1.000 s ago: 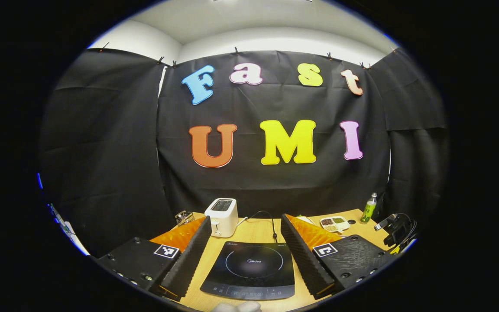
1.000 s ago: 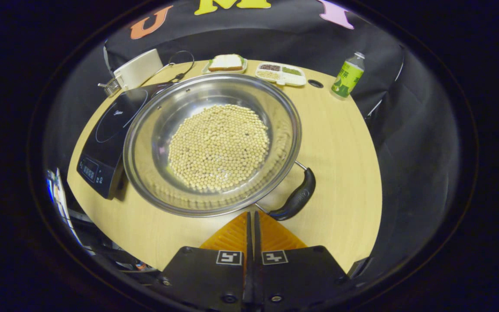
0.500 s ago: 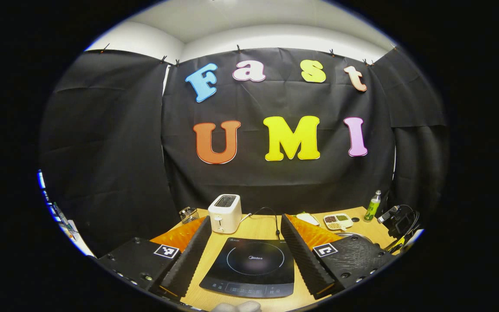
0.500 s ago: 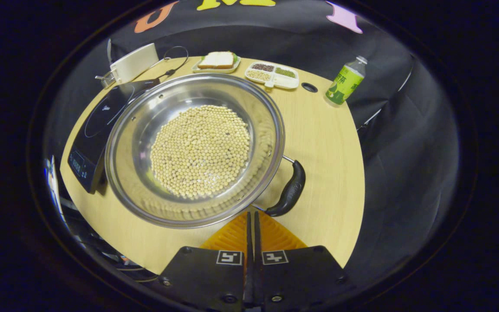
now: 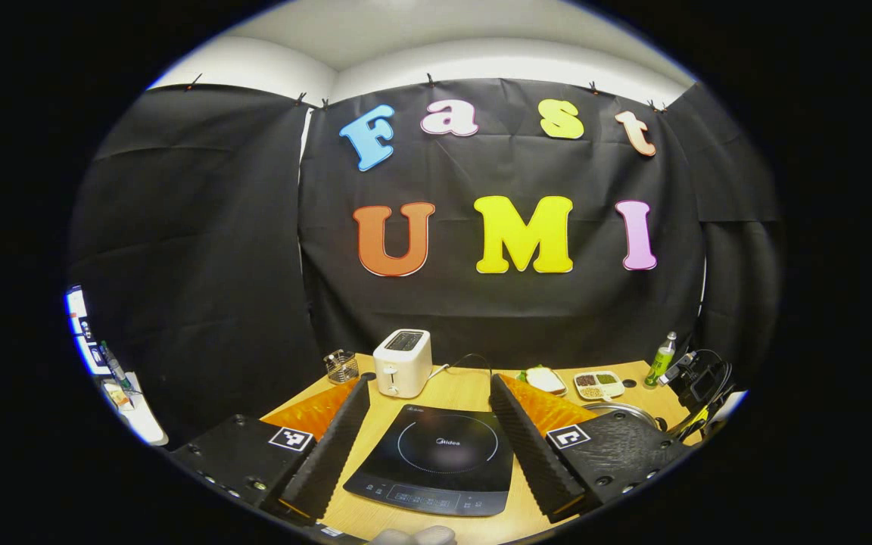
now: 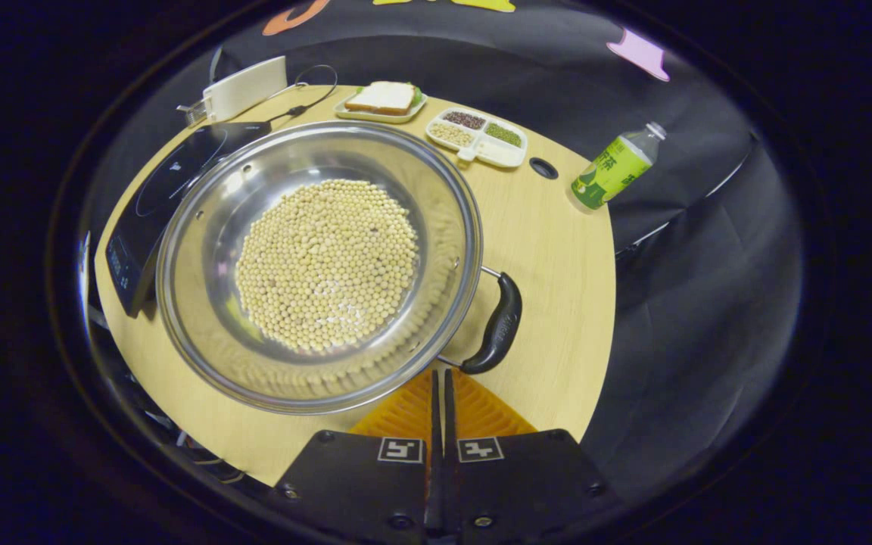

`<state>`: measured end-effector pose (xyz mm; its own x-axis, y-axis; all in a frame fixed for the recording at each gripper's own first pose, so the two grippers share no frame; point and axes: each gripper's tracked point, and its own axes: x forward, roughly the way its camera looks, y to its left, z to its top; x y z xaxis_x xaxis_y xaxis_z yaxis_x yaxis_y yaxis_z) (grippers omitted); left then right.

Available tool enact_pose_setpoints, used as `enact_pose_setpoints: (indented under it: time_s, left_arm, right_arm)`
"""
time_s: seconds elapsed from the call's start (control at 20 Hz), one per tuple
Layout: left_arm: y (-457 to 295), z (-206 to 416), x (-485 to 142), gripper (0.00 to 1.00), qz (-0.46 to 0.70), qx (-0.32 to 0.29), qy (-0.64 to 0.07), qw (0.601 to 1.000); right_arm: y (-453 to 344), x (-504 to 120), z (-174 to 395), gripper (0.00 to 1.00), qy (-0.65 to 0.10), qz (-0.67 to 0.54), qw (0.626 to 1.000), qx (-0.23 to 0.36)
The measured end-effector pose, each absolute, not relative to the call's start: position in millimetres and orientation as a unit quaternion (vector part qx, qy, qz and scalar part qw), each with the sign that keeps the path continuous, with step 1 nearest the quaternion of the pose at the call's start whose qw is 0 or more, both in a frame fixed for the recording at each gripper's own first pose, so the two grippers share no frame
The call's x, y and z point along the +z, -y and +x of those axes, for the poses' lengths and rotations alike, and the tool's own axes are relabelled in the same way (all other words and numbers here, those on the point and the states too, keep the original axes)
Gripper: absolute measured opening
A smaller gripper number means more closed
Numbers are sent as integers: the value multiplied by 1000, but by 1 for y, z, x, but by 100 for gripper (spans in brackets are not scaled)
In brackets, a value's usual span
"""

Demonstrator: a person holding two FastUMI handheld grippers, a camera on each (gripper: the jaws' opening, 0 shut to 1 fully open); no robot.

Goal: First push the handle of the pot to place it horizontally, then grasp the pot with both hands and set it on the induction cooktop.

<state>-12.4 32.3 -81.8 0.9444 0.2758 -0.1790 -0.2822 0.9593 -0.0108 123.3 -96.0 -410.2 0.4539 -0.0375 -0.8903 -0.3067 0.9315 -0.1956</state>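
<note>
One pot (image 6: 201, 227), one handle (image 6: 498, 325), one cooktop (image 5: 436, 462)

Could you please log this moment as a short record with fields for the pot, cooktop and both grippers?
pot: steel pot full of beans, on the table beside the induction cooktop
handle: black handle near the right gripper's tips
left gripper: left gripper, jaws open, above the cooktop
right gripper: right gripper, jaws shut, holding nothing
step: pot not yet grasped
</note>
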Motion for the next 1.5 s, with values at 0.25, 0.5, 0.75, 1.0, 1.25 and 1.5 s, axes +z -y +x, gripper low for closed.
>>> enact_pose_setpoints:
  time_s: [0.25,0.5,0.75,1.0,1.25,1.5]
  left_arm:
    - [-26,-10,-88,96,-16,149,-94,984]
    - [-8,4,-107,96,-11,132,-105,986]
    - [12,31,-136,96,-24,100,-122,987]
    - [37,67,-164,96,-20,61,-126,990]
    - [69,102,-219,96,-21,28,-154,987]
    - [100,123,-272,97,-15,10,-210,978]
  right_arm:
    - [100,-411,133,0,-508,-169,840,85]
    - [110,-407,132,0,-480,-151,862,62]
    - [131,-392,123,48,-427,-116,896,32]
    - [155,-363,121,83,-384,-82,920,-4]
    - [146,-326,137,84,-329,-56,943,14]
    - [122,-338,160,95,-335,-34,941,41]
